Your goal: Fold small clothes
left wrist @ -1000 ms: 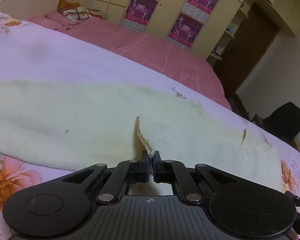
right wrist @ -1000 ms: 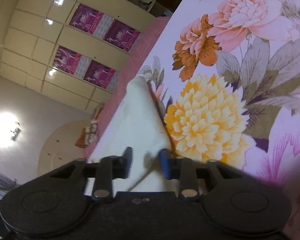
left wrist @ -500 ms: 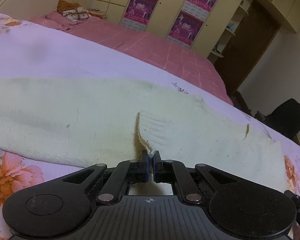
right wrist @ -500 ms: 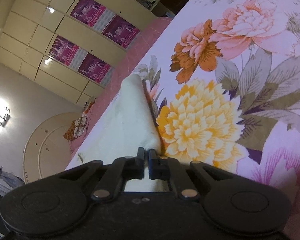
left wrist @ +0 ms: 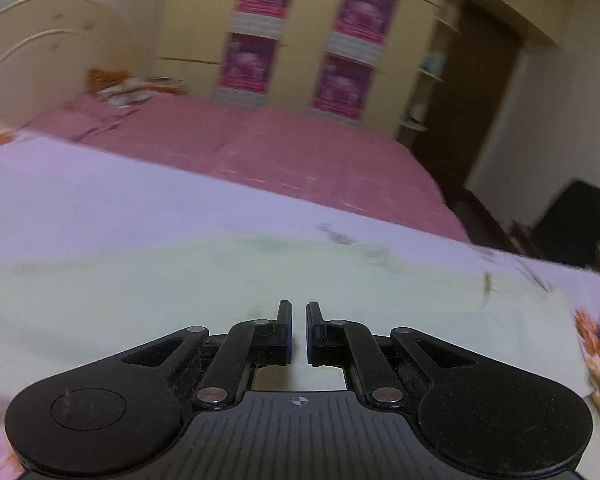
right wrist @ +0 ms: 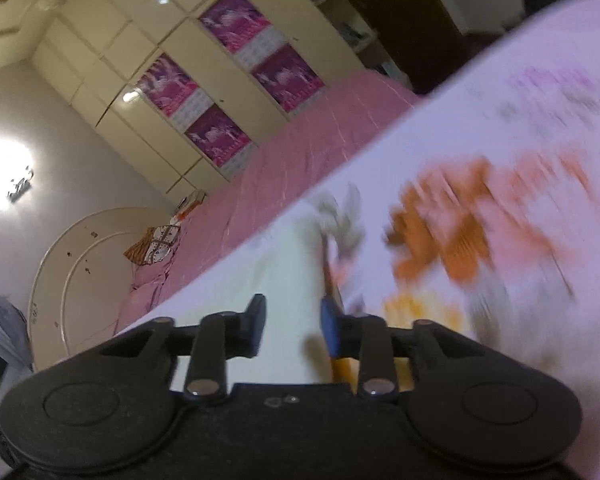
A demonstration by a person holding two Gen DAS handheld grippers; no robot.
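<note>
Both grippers (left wrist: 298, 330) (right wrist: 292, 326) hover with jaws apart, holding nothing – left narrow, right wider – above the cream garment (left wrist: 140, 280) lying flat on the floral bedspread (right wrist: 500, 208); released edges may spring unfolded.

We noted a bed (left wrist: 100, 200) covered by a lilac floral sheet (right wrist: 540, 160). A cream knitted garment (left wrist: 140, 288) lay spread directly on it. Pink bedding (left wrist: 300, 152) covered the far part.

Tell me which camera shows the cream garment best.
The left wrist view: the cream garment spreads broadly across the floral bedspread, though blurred. The right wrist view shows only a narrow strip of it running ahead.
</note>
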